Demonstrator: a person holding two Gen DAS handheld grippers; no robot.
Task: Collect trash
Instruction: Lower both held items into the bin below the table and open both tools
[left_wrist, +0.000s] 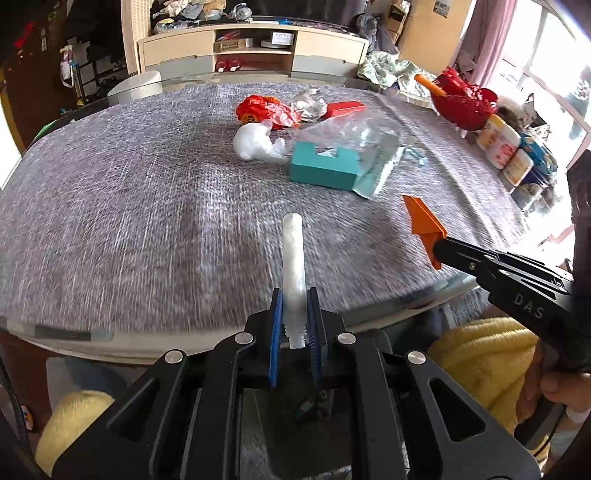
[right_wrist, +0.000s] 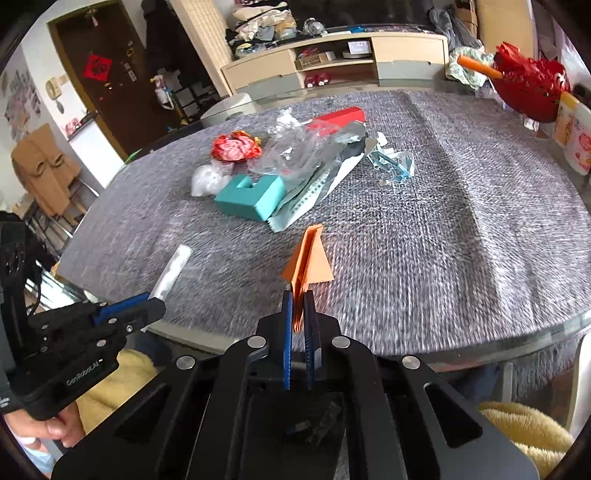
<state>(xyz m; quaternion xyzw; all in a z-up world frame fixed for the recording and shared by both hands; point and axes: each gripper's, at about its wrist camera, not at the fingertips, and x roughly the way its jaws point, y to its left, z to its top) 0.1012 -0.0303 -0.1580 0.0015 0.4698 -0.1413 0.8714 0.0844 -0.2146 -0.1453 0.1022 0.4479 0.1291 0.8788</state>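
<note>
My left gripper is shut on a white plastic tube that sticks forward over the near table edge; the tube also shows in the right wrist view. My right gripper is shut on a folded orange paper, held above the table; the paper also shows in the left wrist view. More trash lies mid-table: a teal box, a clear plastic bag, a white crumpled bag, a red wrapper, a red box and blue bits.
The round table has a grey woven cloth. A red basket and several jars stand at the right edge. A low cabinet stands behind. Yellow fabric lies below the near table edge.
</note>
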